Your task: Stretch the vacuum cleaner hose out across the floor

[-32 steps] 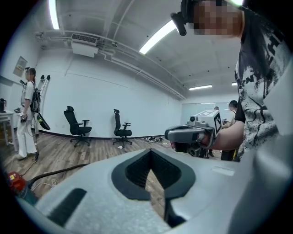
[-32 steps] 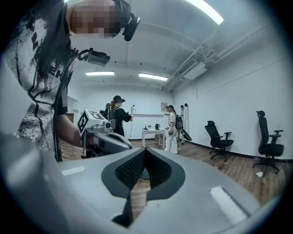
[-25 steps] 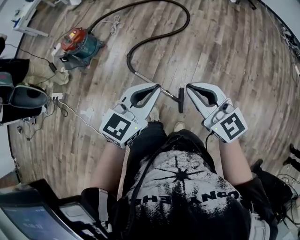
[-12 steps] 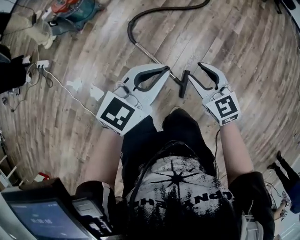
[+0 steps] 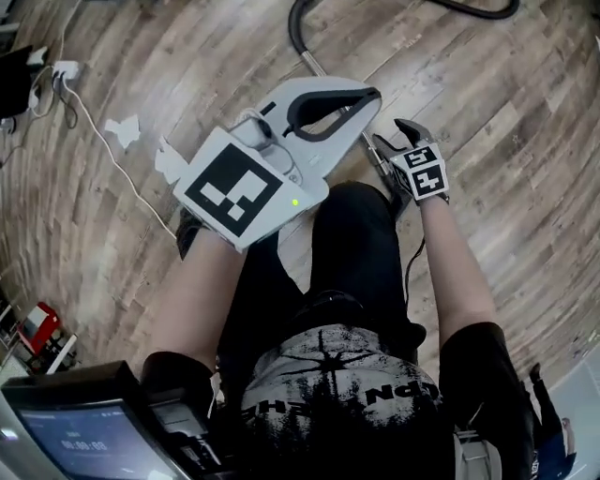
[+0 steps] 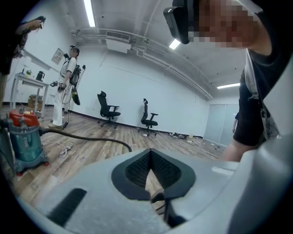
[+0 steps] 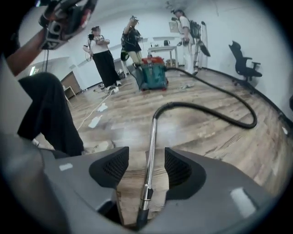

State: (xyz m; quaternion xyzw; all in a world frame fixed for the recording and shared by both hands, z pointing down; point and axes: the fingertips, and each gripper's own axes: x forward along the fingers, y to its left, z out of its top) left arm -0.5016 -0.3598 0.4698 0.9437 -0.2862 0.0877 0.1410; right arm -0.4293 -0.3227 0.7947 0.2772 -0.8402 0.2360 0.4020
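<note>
Nearest, the right gripper (image 7: 146, 154) points down at the floor (image 7: 206, 137). Its jaws are spread wide and have just been opening. The metal tube (image 7: 150, 137) of the vacuum cleaner hose (image 7: 219, 109) runs up between the pads, and neither pad touches it, so nothing is held yet. The left gripper (image 6: 150, 153) is clenched on nothing and held roughly level above the person's knee.

The tube looks stiff, smooth and likely slippery, so a grip just above its dark collar should be less likely to slide along it. Beyond the tube the hose is soft and lies in a loose curve. It should follow a pull easily but may drag or kink. The vacuum cleaner (image 7: 153, 73) at its far end probably weighs it down and might roll if tugged hard.

The right gripper view alone shows the whole run: tube, curve of hose, machine, and people standing behind it. The head view shows both tools together, the left gripper (image 5: 370, 98) high and the right gripper (image 5: 392, 139) low beside the leg, but only a bend of hose (image 5: 298, 23) at its top edge. The left gripper view shows the vacuum cleaner (image 6: 23, 137) side-on, a stretch of hose (image 6: 91, 137), and office chairs (image 6: 107, 109) by the far wall.
</note>
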